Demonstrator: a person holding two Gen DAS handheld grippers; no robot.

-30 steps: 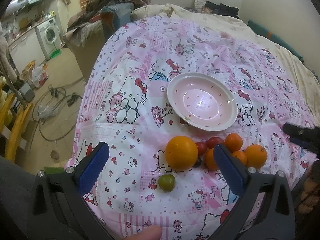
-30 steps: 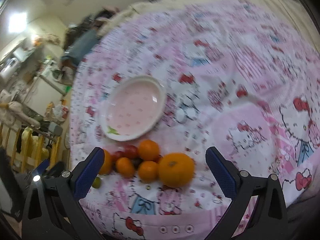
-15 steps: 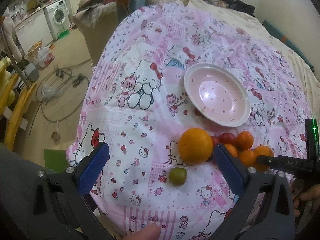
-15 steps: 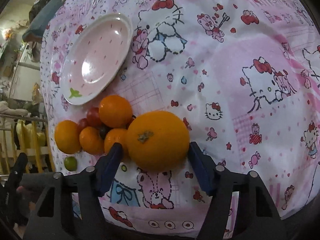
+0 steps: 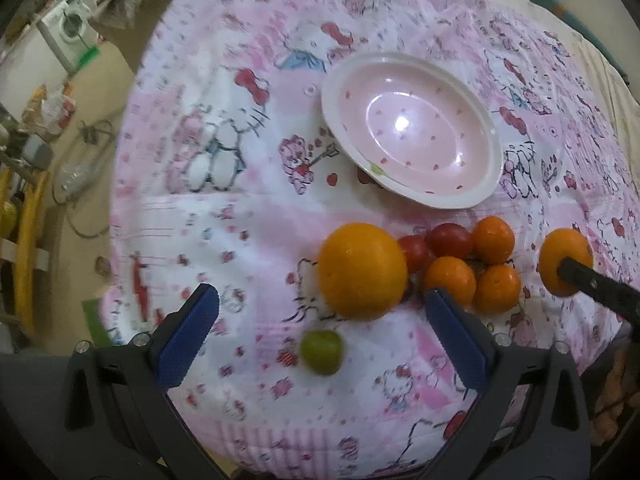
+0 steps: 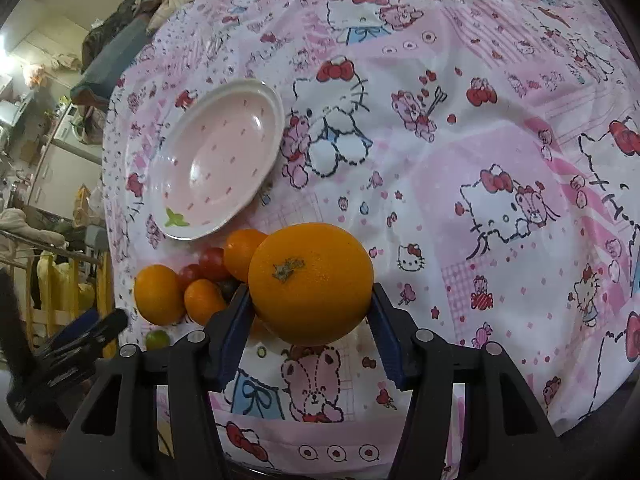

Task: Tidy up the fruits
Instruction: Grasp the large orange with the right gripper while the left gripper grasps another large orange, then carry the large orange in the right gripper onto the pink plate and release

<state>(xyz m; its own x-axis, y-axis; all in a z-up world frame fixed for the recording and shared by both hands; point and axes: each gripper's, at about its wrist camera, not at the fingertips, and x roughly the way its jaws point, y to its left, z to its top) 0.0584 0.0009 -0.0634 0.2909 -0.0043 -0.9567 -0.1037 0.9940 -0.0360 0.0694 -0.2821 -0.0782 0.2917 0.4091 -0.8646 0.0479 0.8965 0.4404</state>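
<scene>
Fruit cluster [image 5: 460, 264] just before plate [image 5: 412, 132]

Black claw [image 6: 310, 320], blue pads [image 6: 234, 332], silver screws.

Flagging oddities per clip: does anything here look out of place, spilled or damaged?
Nothing is spilled or damaged. The small green fruit lies alone, apart from the cluster of oranges and tomatoes. The plate is empty. The right gripper grips the big orange; the left gripper is open.
</scene>
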